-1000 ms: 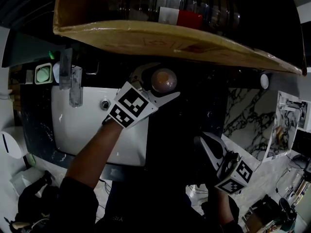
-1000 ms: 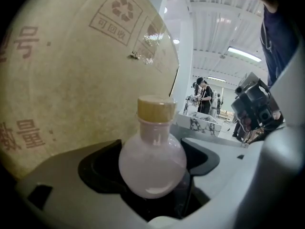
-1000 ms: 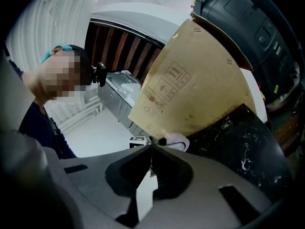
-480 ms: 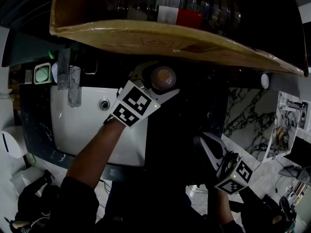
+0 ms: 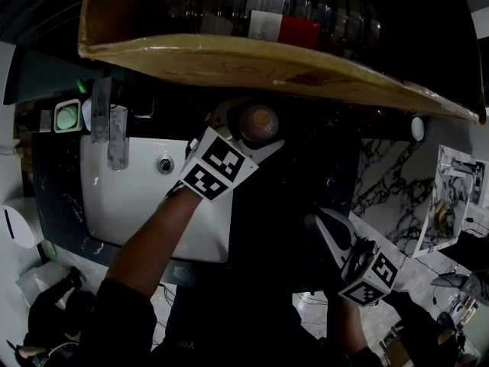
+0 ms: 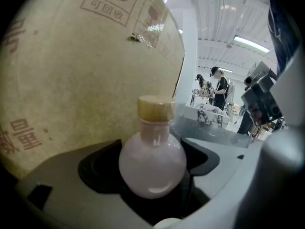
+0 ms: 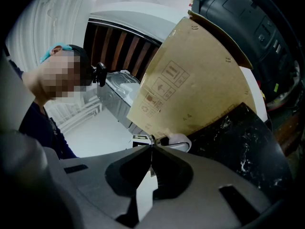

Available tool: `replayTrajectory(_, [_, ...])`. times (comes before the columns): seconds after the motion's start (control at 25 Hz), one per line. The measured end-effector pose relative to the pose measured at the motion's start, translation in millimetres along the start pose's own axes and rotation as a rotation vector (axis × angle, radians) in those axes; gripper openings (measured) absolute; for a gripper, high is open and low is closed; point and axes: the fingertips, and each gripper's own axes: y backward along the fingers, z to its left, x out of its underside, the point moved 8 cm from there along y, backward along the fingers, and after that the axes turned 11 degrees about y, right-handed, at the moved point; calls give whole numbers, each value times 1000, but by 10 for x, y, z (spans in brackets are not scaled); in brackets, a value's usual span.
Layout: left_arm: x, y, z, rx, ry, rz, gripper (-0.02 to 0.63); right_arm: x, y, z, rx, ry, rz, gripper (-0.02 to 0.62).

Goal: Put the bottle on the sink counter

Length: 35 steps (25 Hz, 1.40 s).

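Small round bottle (image 6: 152,163): pale pink belly, tan cap, standing up. Left gripper (image 5: 250,128) squeezes belly, at black counter (image 5: 298,174) beside white sink (image 5: 137,205), under cardboard box (image 5: 229,60). Right gripper (image 7: 151,149) pinched closed, holds nothing.

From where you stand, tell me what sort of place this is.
Likely a washbasin station set up inside a workshop or lab hall: a white sink with a faucet in a black marbled counter, while the left gripper view shows strip-lit ceiling and a person at benches.
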Motion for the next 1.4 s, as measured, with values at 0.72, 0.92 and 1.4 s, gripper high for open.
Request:
replayTrajectory(0.72, [22,-36,-24,-18,-26,43,391,2,-11,13,-5,-3,-7,28])
replayTrajectory(0.92, [25,-46,-29,-23,-34,48,391,-88,-87,48,12,-48,-27,26])
replayTrajectory(1.4, [35,-54,-43,-43,-51,72,391,-101,-57,22,0,-22,-37,27])
